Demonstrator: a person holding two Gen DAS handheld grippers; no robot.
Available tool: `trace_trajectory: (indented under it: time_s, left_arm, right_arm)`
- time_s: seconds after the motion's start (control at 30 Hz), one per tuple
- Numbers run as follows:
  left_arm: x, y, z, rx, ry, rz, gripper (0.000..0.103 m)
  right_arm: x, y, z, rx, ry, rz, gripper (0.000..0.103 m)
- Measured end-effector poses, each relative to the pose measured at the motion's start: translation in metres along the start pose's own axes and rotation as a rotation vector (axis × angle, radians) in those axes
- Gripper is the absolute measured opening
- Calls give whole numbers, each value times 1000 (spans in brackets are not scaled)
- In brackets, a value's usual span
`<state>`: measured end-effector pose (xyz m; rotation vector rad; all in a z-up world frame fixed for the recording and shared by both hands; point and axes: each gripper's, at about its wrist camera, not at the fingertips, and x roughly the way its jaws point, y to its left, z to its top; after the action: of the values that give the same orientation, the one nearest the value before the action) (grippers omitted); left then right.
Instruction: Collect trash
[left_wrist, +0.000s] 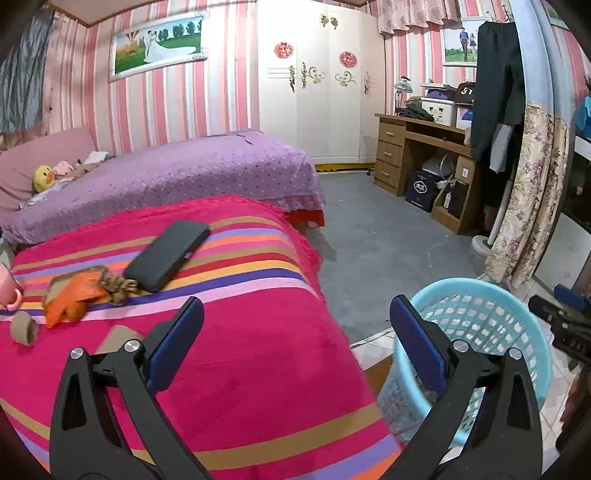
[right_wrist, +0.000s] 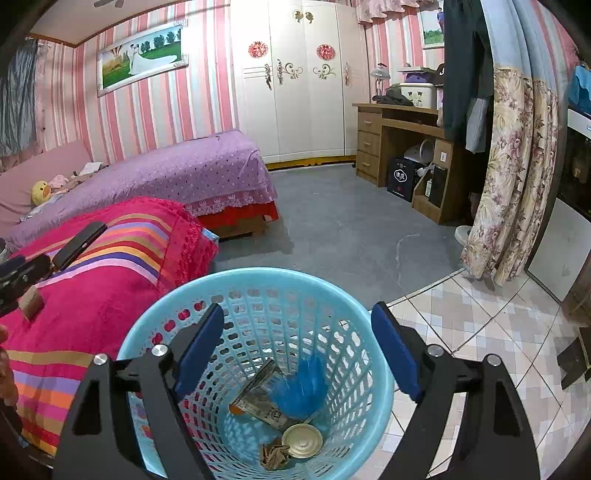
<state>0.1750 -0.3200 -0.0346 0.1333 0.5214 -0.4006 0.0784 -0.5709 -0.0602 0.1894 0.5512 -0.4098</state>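
Several scraps already lie at the bottom of the blue basket (right_wrist: 258, 295): a flattened wrapper (right_wrist: 260, 395), a round metal lid (right_wrist: 302, 440), a crumpled brown scrap (right_wrist: 274, 456) and a blurred blue thing (right_wrist: 303, 384) that I cannot identify. The basket stands on the floor just beside the near right edge of the striped blanket (left_wrist: 240, 369), and the right gripper (right_wrist: 297, 350) hangs directly over its mouth with the jaws spread apart and nothing between them, which reads as a drop made into the bin. More trash waits on the blanket to the left: an orange wrapper (left_wrist: 70, 299) touching a knotted brown scrap (left_wrist: 118, 286), a cardboard tube (left_wrist: 24, 328) nearer the left edge, and a piece of cardboard (left_wrist: 118, 338) lying just left of the left gripper (left_wrist: 295, 347). That gripper also stands wide apart and empty, pointed across the blanket's near corner. A black phone (left_wrist: 168, 254) lies beside the scraps and a pink mug (left_wrist: 9, 291) sits at the far left edge; neither looks like trash. The step in hand appears to be the turn from drop-off to the next pickup. The next move likely calls for swinging the left gripper left toward the cardboard piece, lowering the jaws around its edges, and steering clear of the phone.
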Motion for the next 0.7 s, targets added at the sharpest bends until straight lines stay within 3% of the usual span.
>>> trace_trajectory:
  time_s: [0.13,0.3,0.7]
  left_arm:
    - [-16,22,-2,3,-11,32,97]
    - [-40,61,-3,-16,-13,82,97]
    - [-84,196,-5,-101,18,232,97]
  right_arm:
    - [-8,17,6,-28,-35,3,95]
    - [-18,45,14,-27,-62,94,96]
    - [-20,141,13,-108,-56,236,96]
